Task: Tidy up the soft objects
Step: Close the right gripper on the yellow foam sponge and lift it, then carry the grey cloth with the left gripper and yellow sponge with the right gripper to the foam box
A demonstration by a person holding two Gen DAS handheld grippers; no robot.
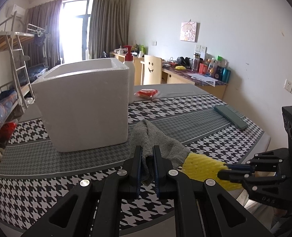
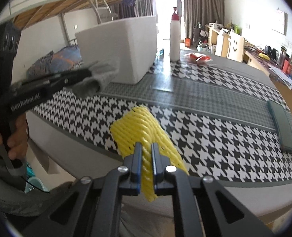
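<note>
My left gripper (image 1: 147, 148) is shut on a grey knitted cloth (image 1: 157, 138), which bunches up between and beyond the pads just above the houndstooth-covered table (image 1: 205, 102). A white foam box (image 1: 82, 102) with an open top stands just behind it, to the left. My right gripper (image 2: 146, 145) is shut on a yellow foam net sleeve (image 2: 140, 126) held over the table's near edge. In the left wrist view the yellow sleeve (image 1: 203, 165) lies right beside the grey cloth, with the right gripper (image 1: 223, 172) coming in from the right. The right wrist view shows the left gripper (image 2: 88, 73) holding the grey cloth (image 2: 104, 73) near the box (image 2: 126, 45).
A white pump bottle (image 1: 129, 67) with a red top stands behind the box. A red packet (image 1: 147, 93) lies at the table's far side, a dark green flat case (image 1: 230, 116) at its right. A hand (image 2: 15, 136) grips the left tool's handle. A chair and cluttered desk stand beyond.
</note>
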